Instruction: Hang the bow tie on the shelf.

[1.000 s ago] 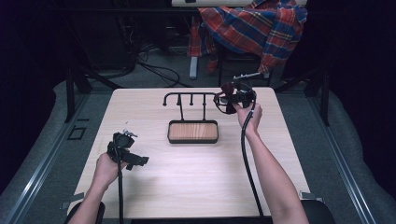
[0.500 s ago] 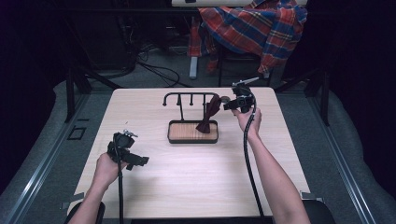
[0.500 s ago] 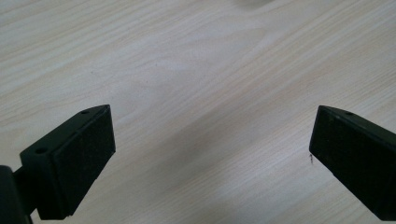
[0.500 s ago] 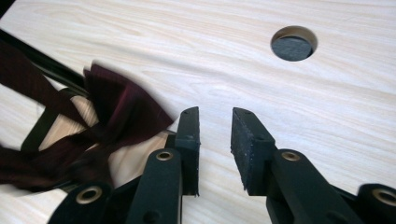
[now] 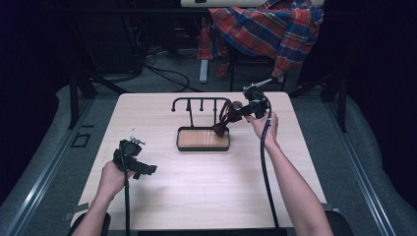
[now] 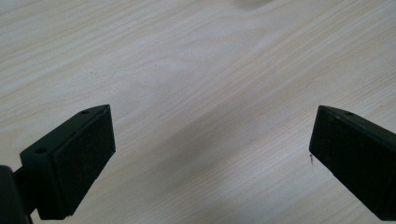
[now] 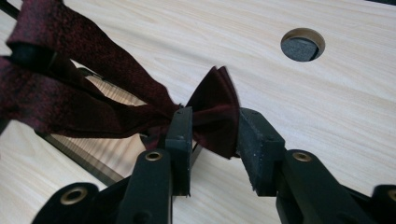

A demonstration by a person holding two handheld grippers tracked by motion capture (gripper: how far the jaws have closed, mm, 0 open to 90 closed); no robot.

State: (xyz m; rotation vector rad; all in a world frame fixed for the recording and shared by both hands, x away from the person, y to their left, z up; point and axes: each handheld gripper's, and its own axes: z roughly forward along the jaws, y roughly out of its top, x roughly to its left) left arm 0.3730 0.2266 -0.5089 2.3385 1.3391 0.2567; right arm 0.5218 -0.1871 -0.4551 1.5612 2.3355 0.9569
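While the right gripper (image 5: 241,109) pinches the dark red, patterned fabric bow tie (image 7: 212,114) by its pleated wing, the tie's strap is looped up toward the black metal hook rack (image 5: 200,104) that rises from the wooden tray base with a black rim (image 5: 203,139). In the right gripper view the two black jaws are closed on the cloth, one on each side of the bow, and the two bands of the strap run off up and to the left. From the high view the tie hangs at the right end of the rack, slanting down to the tray's right corner; whether the strap already sits on a hook I cannot tell.

This looks like the hanging step: the strap is being brought onto, or settled on, the rack's rightmost peg. The next move would call for checking that the loop has caught, then easing the jaws apart so the bow drops free without dragging the strap off.

The left gripper (image 5: 132,160) hovers well to the left of and nearer the person than the rack, over the pale wooden table (image 6: 196,60), its jaws spread wide with nothing between them.

By count: one bow tie, one rack with about four short pegs, one tray base, two grippers, and one round cable hole (image 7: 302,44) in the tabletop beyond the rack.
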